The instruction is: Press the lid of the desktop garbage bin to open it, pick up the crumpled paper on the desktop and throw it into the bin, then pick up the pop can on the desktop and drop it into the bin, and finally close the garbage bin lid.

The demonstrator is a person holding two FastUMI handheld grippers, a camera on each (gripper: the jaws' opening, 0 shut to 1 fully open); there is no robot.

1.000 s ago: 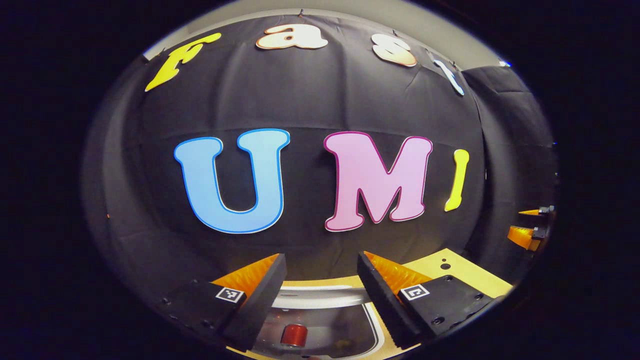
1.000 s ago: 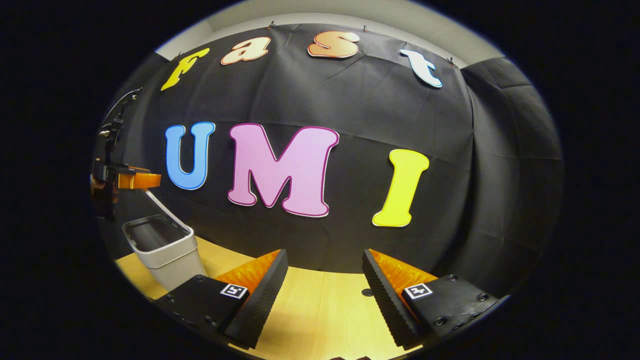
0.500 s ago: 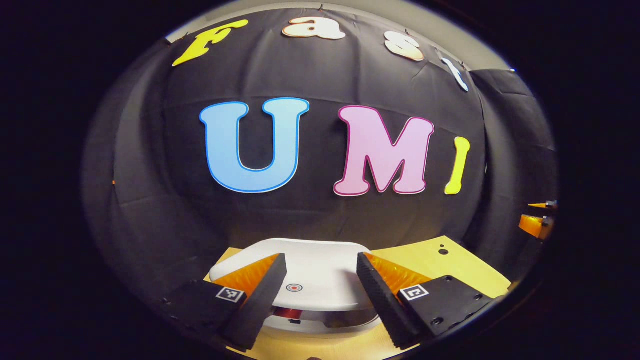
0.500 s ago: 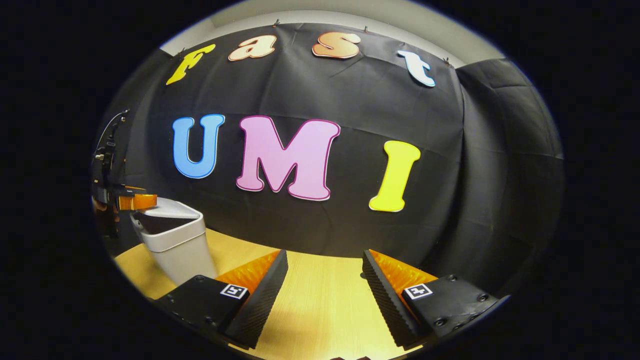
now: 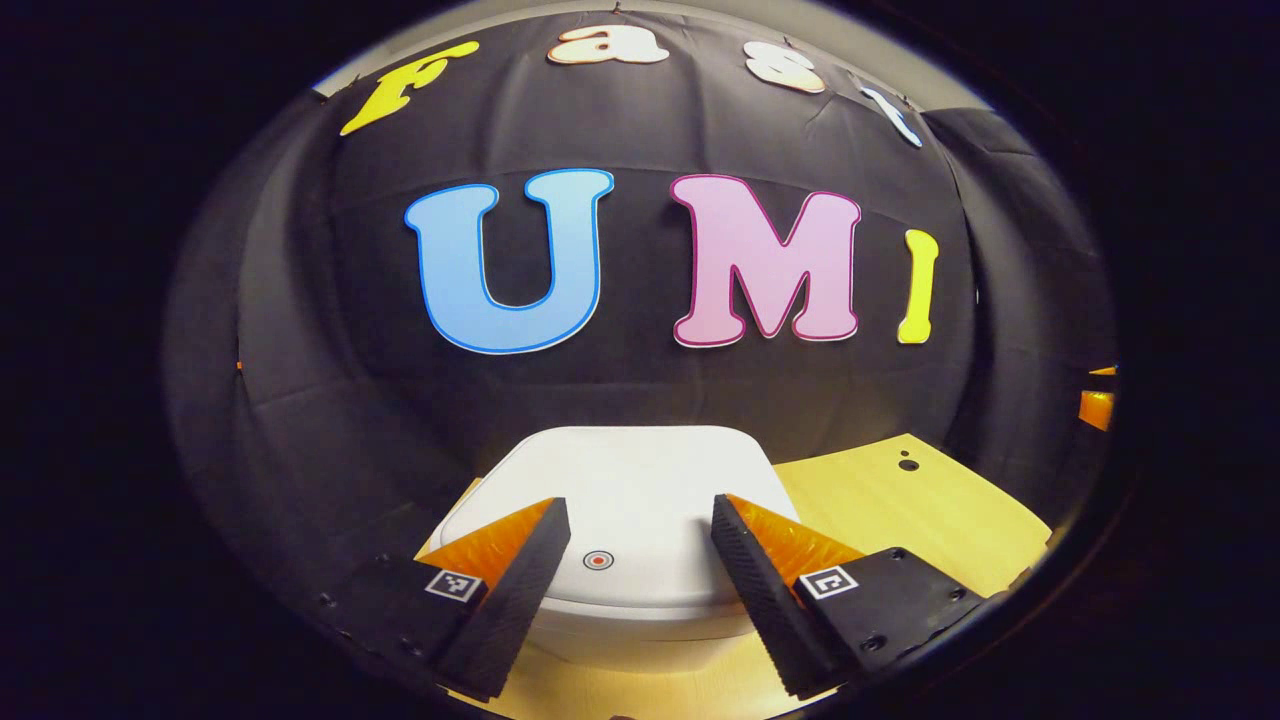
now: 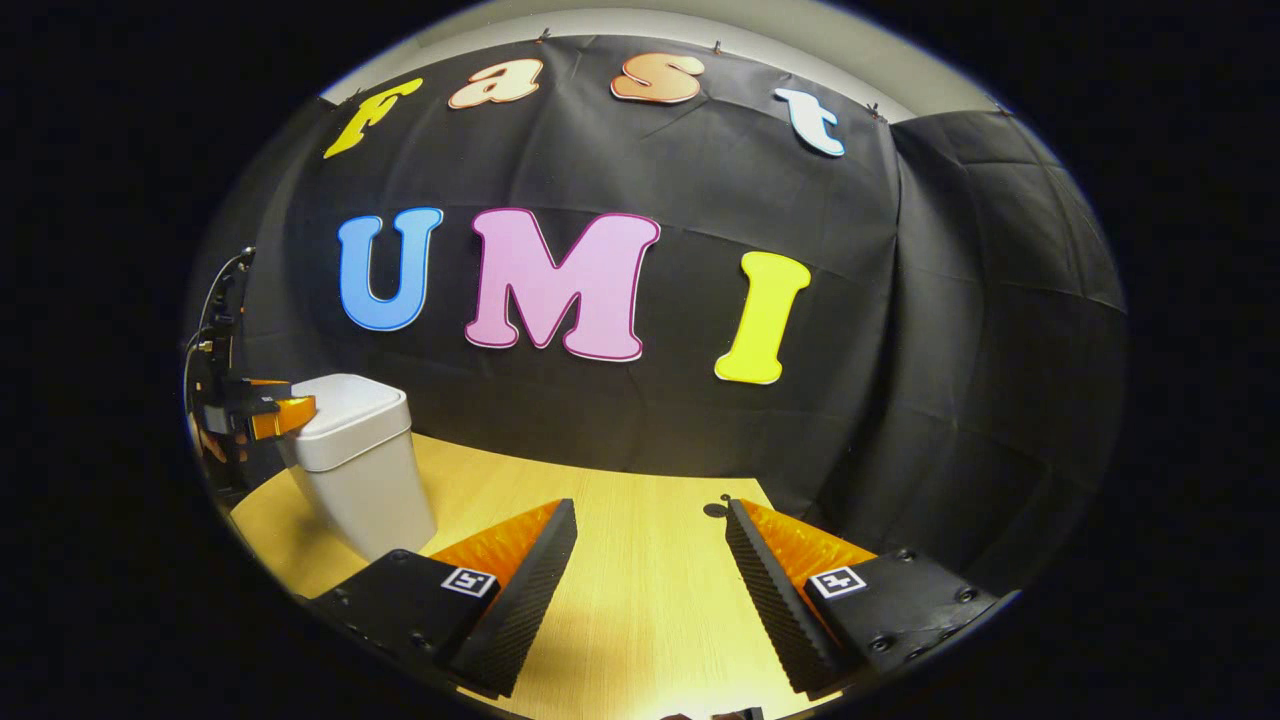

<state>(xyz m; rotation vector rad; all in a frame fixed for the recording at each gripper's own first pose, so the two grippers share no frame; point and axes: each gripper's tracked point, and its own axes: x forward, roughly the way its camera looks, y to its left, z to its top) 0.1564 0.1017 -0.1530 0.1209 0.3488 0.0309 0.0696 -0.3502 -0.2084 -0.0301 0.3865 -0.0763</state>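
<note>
while one bin (image 6: 358, 470) sits with its lid (image 5: 625, 520) down, both grippers, left gripper (image 5: 632, 520) and right gripper (image 6: 650, 525), hold jaws wide, empty.

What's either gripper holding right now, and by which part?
Nothing. The left gripper is open over the closed bin lid, gripping nothing. The right gripper is open above the bare desktop.

No legible text; a small red ring mark on the bin lid (image 5: 620, 500).
</note>
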